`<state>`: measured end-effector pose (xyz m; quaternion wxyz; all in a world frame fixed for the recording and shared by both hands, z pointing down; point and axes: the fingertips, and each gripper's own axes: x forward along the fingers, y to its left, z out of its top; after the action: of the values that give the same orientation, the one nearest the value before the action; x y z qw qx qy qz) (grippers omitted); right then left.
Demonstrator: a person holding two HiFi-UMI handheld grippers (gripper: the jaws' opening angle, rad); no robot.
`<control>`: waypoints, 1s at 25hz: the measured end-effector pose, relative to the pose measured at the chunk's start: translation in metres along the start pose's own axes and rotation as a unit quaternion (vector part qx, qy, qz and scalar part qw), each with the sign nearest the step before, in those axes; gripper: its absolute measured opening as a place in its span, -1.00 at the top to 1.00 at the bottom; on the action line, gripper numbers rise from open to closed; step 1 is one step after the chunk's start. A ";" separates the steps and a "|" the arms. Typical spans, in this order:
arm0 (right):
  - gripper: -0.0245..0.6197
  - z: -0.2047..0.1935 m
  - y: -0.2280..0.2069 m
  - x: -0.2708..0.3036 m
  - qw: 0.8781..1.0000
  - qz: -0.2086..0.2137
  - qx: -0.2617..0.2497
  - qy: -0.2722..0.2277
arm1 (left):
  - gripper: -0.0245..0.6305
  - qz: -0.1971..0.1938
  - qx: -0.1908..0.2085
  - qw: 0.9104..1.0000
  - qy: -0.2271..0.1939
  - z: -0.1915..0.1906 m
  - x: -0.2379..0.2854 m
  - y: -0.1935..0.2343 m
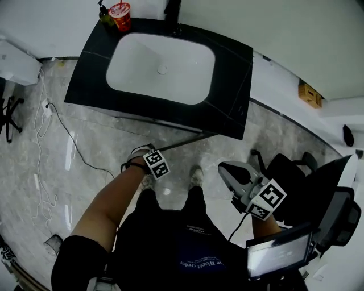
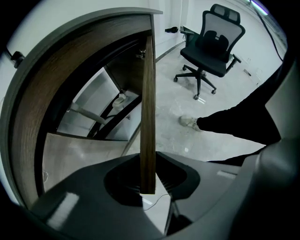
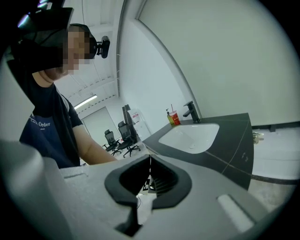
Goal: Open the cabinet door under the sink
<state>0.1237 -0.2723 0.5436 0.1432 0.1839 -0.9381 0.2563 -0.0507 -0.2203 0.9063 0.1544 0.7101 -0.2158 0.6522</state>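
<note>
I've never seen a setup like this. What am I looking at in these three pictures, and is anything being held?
No robot here: a person carries a two-jaw gripper in each hand. The head view comes from a camera on the person's head, looking down on a dark countertop with a white sink, a faucet, a red cup and a pump bottle. The other two pictures come from cameras riding on the grippers. The left gripper has its jaws closed on the edge of the wooden cabinet door, which stands open under the sink. The right gripper holds nothing, its jaws together.
</note>
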 end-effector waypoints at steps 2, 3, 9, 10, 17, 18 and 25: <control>0.91 0.001 -0.014 -0.014 1.000 0.019 -0.007 0.011 | 0.71 -0.013 -0.018 1.000 0.009 0.000 0.001 -0.012; 0.91 0.004 -0.021 -0.020 0.999 0.030 -0.014 0.018 | 0.71 -0.014 -0.029 0.999 0.013 0.000 0.001 -0.014; 0.91 0.021 -0.055 -0.052 0.995 0.071 -0.050 0.040 | 0.70 -0.011 -0.060 0.997 0.054 -0.007 0.001 -0.018; 0.91 0.024 -0.059 -0.054 0.995 0.075 -0.052 0.042 | 0.71 -0.013 -0.058 0.996 0.061 -0.007 0.001 -0.020; 0.91 0.039 -0.058 -0.028 0.989 0.113 -0.077 0.055 | 0.71 -0.023 -0.079 0.995 0.055 -0.005 -0.001 -0.036; 0.91 0.040 -0.057 -0.022 0.988 0.118 -0.077 0.059 | 0.72 -0.027 -0.085 0.995 0.052 -0.003 -0.002 -0.041; 0.91 0.055 -0.045 0.006 0.985 0.139 -0.081 0.064 | 0.72 -0.058 -0.135 0.988 0.039 0.005 -0.003 -0.081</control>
<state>0.1273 -0.3389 0.5198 0.1809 0.0228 -0.9610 0.2078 -0.0052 -0.1533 0.9073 0.2950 0.6679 -0.2537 0.6344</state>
